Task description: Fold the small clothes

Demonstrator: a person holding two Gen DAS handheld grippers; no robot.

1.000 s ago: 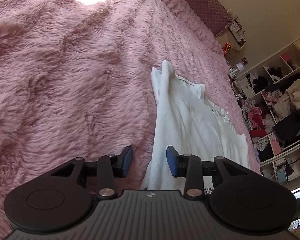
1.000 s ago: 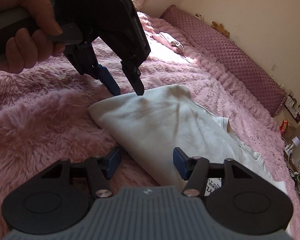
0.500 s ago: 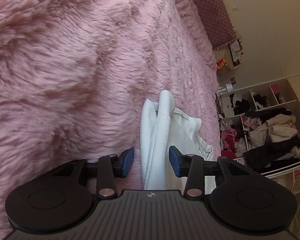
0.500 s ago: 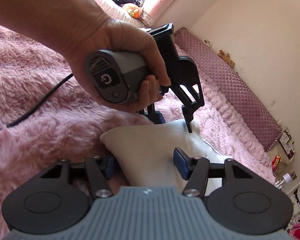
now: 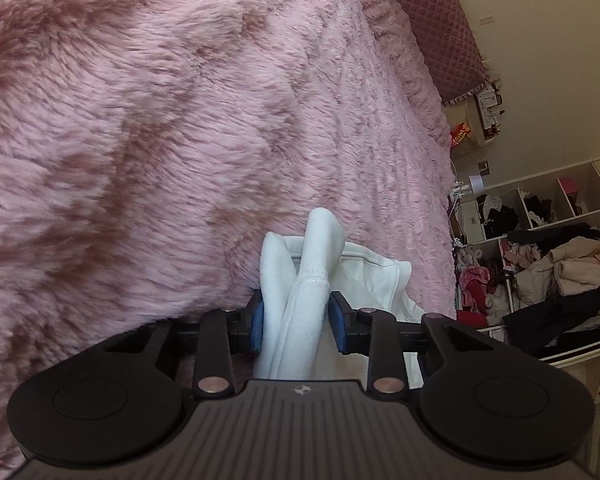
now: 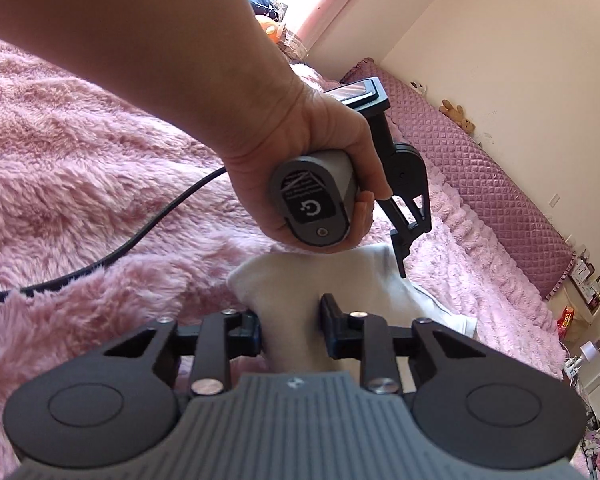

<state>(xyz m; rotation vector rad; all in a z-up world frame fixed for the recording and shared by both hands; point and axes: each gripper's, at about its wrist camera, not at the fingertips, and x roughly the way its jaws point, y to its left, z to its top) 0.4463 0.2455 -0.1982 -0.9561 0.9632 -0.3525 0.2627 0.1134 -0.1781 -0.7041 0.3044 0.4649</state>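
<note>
White garment is bunched on the pink fur blanket, pinched between the part-closed pads of the left gripper and right gripper; a slipped layer is judged likely if thick folds are held unevenly.

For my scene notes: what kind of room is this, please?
Most likely a home bedroom. A fluffy pink blanket covers a bed, a quilted headboard runs along the wall, and open shelves hold piled clothes.
</note>
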